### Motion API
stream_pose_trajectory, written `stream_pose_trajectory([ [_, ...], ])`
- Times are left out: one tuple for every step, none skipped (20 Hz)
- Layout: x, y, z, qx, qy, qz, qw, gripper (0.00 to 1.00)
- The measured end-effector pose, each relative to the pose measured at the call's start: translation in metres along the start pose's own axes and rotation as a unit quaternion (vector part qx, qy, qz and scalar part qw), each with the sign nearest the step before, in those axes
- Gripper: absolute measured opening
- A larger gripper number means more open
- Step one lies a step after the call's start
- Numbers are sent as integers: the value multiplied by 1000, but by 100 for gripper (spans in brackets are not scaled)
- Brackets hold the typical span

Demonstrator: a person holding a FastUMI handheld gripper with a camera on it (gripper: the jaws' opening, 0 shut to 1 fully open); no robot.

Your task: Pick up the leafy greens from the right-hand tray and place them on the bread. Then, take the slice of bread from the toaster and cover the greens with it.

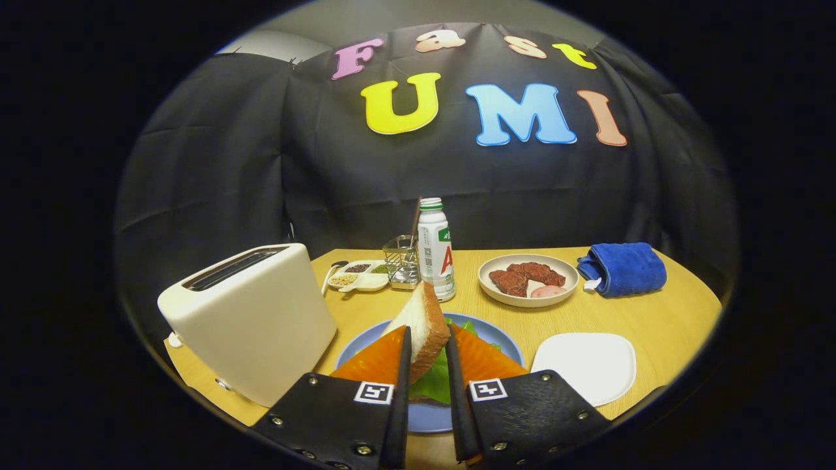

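My gripper is shut on a slice of bread, which stands tilted on edge between the two fingers, its crust side toward the right finger. Under the slice lie leafy greens on a blue plate; whatever is beneath the greens is hidden by the fingers. The cream toaster stands just to the left of the fingers, and its top slot looks dark. A white square tray lies to the right of the blue plate with nothing on it.
Beyond the blue plate stand a white bottle, a wire holder and a small divided dish of grains. A plate of meat slices and a rolled blue towel sit at the far right of the wooden table.
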State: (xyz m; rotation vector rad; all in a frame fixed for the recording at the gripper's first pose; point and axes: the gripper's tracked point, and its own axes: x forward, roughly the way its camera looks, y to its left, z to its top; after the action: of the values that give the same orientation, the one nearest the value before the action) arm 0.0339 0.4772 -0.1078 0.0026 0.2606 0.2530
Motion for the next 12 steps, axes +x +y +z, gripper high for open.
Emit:
stream_pose_trajectory([
  [0, -3, -1, 4, 4, 0, 1000, 28],
  [1, -7, -2, 4, 7, 0, 1000, 28],
  [2, -9, -3, 2, 9, 1, 1000, 28],
  [1, -9, -4, -1, 10, 2, 1000, 28],
  [1, -10, -4, -4, 10, 4, 1000, 28],
  [1, -10, -5, -7, 10, 6, 1000, 28],
  [0, -11, -4, -10, 9, 7, 1000, 28],
  [0, -12, -5, -15, 7, 8, 1000, 28],
  [0, -13, -5, -23, 8, 6, 1000, 32],
  [-1, -18, -6, -33, 8, 0, 999, 37],
  [-2, -21, -7, -36, 9, -1, 999, 37],
  [-2, -23, -8, -35, 9, -3, 999, 38],
])
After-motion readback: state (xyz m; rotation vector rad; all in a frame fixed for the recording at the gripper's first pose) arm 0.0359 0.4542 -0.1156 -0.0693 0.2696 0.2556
